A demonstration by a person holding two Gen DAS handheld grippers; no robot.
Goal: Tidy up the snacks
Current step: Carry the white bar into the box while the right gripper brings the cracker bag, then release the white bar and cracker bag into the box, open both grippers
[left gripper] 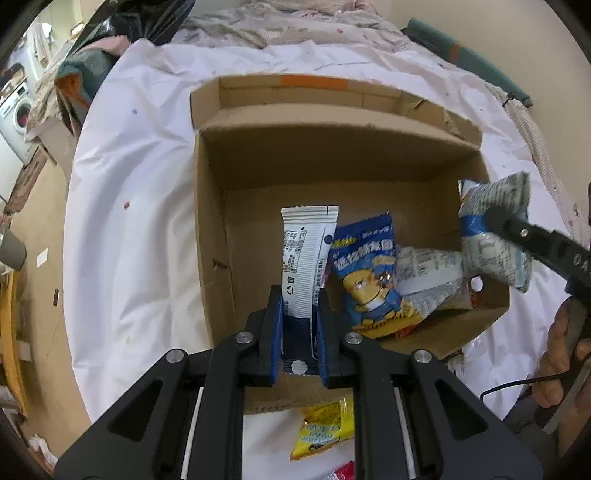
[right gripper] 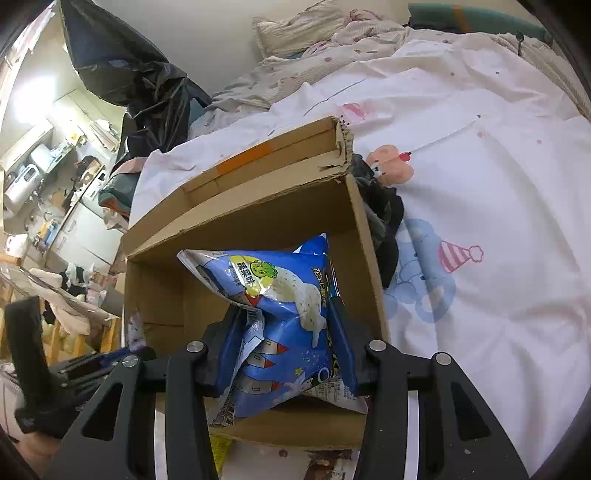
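Note:
An open cardboard box (left gripper: 258, 177) sits on a white bedsheet; it also shows in the right wrist view (right gripper: 258, 206). My left gripper (left gripper: 300, 295) is shut on a long white and blue snack packet (left gripper: 304, 254), held over the box's near side. My right gripper (right gripper: 284, 314) is shut on a puffy blue and white snack bag (right gripper: 280, 314), held over the box's right part; this bag also shows in the left wrist view (left gripper: 495, 229). A blue cartoon snack bag (left gripper: 369, 273) and a silver packet (left gripper: 432, 280) lie inside the box.
A yellow snack packet (left gripper: 325, 428) and a red one (left gripper: 343, 470) lie on the sheet in front of the box. Dark clothing (right gripper: 384, 225) lies against the box's right wall. Bedding and a pillow (right gripper: 303, 29) are piled behind. A cluttered floor lies to the left.

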